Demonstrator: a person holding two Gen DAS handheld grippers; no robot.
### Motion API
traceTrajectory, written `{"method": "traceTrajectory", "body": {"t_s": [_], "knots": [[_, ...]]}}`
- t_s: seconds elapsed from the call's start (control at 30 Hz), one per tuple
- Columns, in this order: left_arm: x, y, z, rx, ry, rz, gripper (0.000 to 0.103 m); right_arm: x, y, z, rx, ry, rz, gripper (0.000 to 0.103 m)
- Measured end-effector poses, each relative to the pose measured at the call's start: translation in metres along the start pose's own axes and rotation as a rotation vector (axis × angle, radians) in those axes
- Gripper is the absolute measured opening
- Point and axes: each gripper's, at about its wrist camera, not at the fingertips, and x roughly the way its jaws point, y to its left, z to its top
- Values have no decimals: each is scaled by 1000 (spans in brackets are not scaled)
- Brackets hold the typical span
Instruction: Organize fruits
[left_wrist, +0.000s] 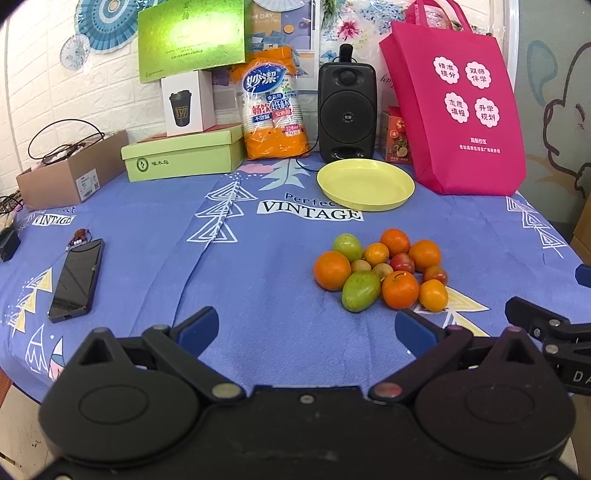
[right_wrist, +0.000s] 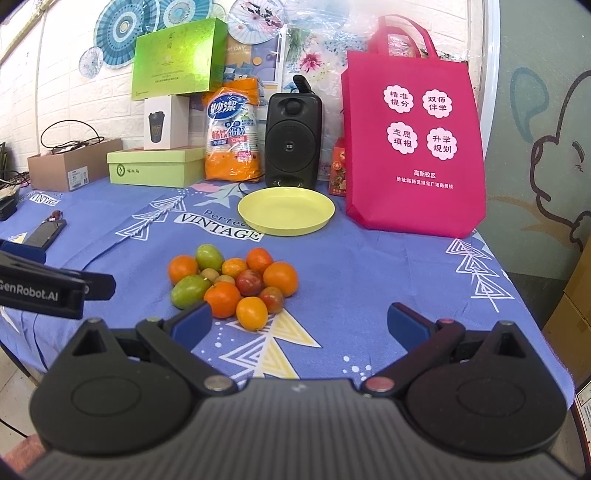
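Yellow plate bare, fruit pile clustered on blue tablecloth near it — left gripper and right gripper both spread wide, holding nothing.

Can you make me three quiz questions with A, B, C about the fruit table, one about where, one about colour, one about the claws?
1. Where is the fruit pile?
A. on the plate
B. on the blue tablecloth, nearer the cameras than the plate
C. inside the bag

2. What colour is the plate?
A. yellow
B. red
C. white

3. How are the two claws?
A. both shut on fruit
B. one open, one shut
C. both open, holding nothing

Answers:
1 B: the fruits lie bunched on the cloth; the plate behind them holds nothing.
2 A: it is pale yellow, beside the pink tote bag.
3 C: the left claw and right claw each show wide-apart fingers with only cloth between.
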Motion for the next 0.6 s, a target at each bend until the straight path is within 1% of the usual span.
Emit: {"method": "traceTrajectory", "body": {"t_s": [0.6], "knots": [[10,5,-1,-10,16,-3,103,10,0,-7,-17,12,8,103]]}}
